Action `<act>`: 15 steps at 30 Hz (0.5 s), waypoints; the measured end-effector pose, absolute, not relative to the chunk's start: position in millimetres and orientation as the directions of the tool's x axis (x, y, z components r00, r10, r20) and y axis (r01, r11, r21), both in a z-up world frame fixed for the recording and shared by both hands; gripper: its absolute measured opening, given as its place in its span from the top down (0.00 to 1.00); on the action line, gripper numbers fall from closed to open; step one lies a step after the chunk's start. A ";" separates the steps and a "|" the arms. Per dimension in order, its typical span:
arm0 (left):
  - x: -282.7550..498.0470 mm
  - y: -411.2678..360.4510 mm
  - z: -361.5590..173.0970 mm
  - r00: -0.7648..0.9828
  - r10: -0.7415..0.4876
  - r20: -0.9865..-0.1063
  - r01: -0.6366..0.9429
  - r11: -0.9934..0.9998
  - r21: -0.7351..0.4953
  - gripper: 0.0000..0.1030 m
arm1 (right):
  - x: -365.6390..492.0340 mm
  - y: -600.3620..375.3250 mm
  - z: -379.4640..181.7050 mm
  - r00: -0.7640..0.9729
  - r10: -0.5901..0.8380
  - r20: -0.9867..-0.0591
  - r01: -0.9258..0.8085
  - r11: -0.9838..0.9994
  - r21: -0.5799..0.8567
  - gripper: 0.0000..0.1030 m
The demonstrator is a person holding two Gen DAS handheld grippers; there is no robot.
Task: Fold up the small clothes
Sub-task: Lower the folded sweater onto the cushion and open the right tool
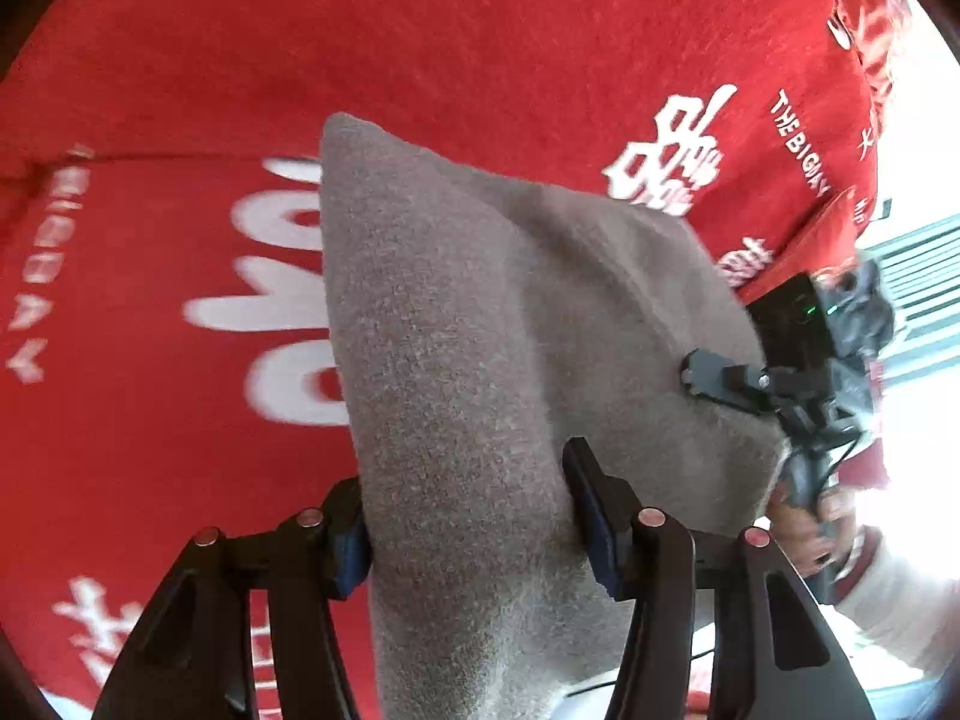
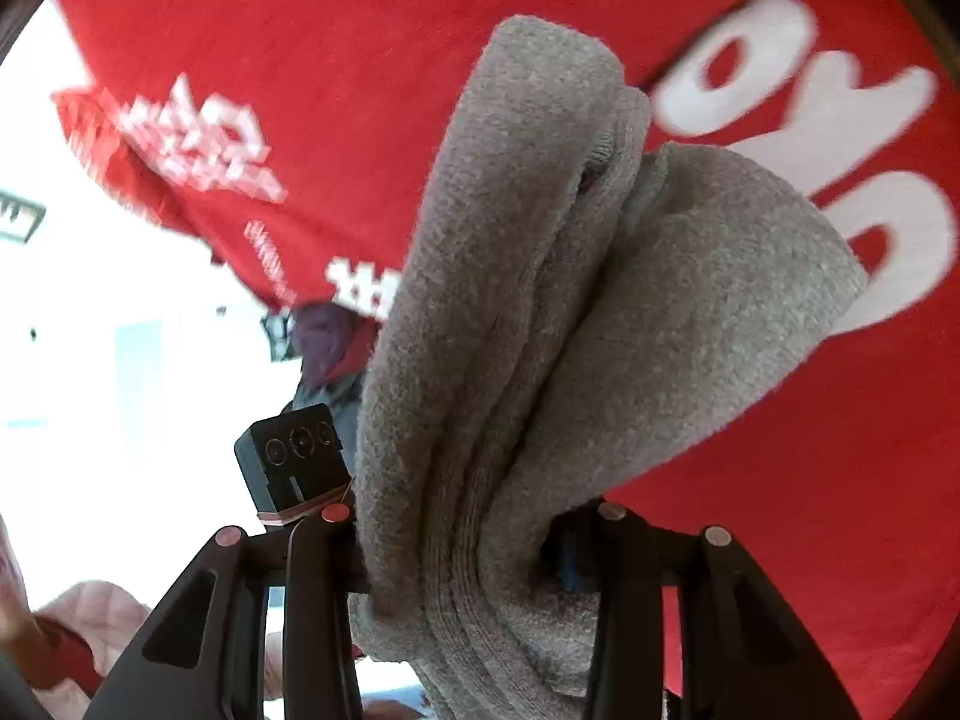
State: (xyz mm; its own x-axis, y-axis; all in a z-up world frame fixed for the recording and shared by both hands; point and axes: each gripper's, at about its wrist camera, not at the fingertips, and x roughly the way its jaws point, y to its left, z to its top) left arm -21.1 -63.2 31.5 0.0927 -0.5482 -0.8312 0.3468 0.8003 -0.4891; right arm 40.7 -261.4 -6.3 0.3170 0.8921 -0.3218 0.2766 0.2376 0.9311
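A grey fuzzy garment [image 1: 456, 312] hangs lifted above the red cloth, stretched between both grippers. My left gripper [image 1: 474, 528] is shut on its near part, with the fabric filling the gap between the blue pads. At the right, my right gripper [image 1: 705, 375] pinches the garment's far edge. In the right wrist view the same grey garment [image 2: 510, 330] bunches into thick folds with a ribbed hem. My right gripper [image 2: 465, 552] is shut on that bunch. The left gripper's camera block [image 2: 294, 456] shows just left of the fabric, and its fingertips are hidden behind it.
A red cloth with white lettering [image 1: 480, 30] covers the surface under the garment and fills most of both views [image 2: 300, 30]. A person's hand [image 1: 804, 528] holds the right gripper's handle. Bright white surroundings lie beyond the red cloth's edge [image 2: 90, 300].
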 end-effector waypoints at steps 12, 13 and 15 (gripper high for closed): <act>-66.7 12.7 -40.1 0.024 -0.140 -0.990 0.234 0.963 -0.131 0.05 | -30.2 -227.3 -21.3 0.162 0.582 -0.797 0.468 0.666 0.581 0.48; -64.9 12.7 -36.1 0.032 -0.144 -0.989 0.232 0.964 -0.133 0.05 | -37.2 -226.3 -18.9 0.164 0.602 -0.782 0.462 0.653 0.600 0.48; -62.2 9.7 -27.7 0.057 -0.149 -0.987 0.244 0.961 -0.131 0.05 | -40.6 -209.8 -20.9 0.135 0.633 -0.762 0.451 0.645 0.616 0.48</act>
